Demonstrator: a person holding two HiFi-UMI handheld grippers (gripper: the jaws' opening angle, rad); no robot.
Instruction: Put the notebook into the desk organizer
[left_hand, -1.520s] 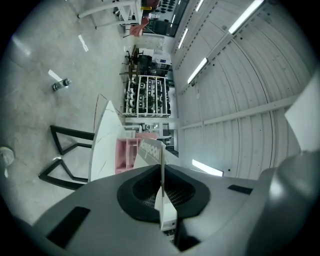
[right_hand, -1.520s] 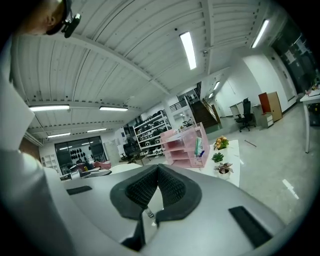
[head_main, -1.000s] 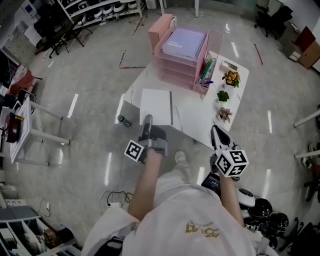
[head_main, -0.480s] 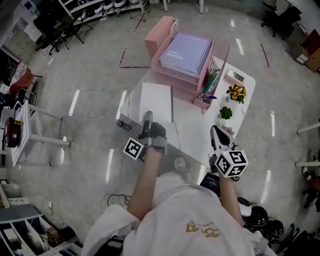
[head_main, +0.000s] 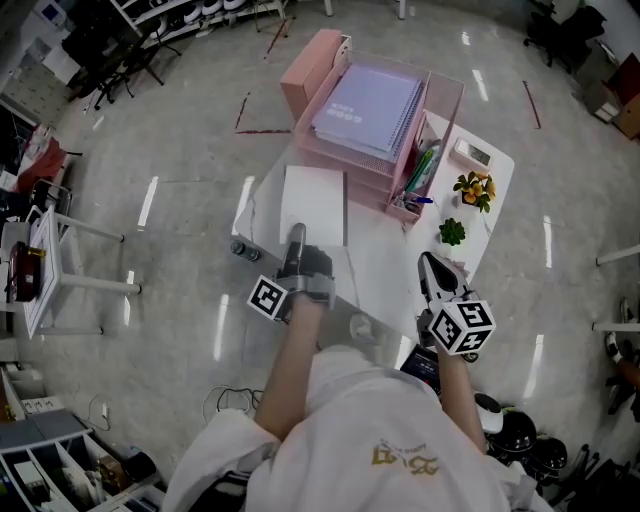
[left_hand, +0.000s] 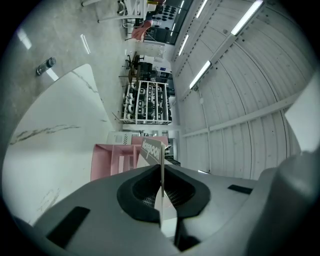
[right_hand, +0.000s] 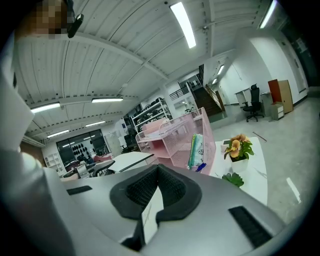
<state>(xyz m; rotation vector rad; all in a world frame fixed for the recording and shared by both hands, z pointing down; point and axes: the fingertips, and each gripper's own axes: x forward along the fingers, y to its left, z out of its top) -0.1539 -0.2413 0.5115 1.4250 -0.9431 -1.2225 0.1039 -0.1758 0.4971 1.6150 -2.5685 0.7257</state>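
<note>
A white notebook (head_main: 314, 205) lies over the white table (head_main: 385, 262), just in front of the pink desk organizer (head_main: 343, 152). My left gripper (head_main: 296, 234) is shut on the notebook's near edge. In the left gripper view the thin cover (left_hand: 153, 151) stands edge-on between the pads of the left gripper (left_hand: 161, 172), with the organizer (left_hand: 112, 162) beyond. A purple notebook (head_main: 365, 100) rests on the organizer's top tray. My right gripper (head_main: 429, 262) hovers over the table's near right corner, shut and holding nothing; the right gripper (right_hand: 157, 175) faces the organizer (right_hand: 175, 142).
Pens (head_main: 418, 170) fill the organizer's right side pocket. A pot of orange flowers (head_main: 472, 185), a small green plant (head_main: 452, 232) and a small device (head_main: 470, 152) stand on the table's right side. A bottle (head_main: 240, 250) lies on the floor by the table's left edge.
The left gripper and the white notebook have drawn a little nearer to the organizer. The head view has shifted slightly. The right gripper has hardly moved.
</note>
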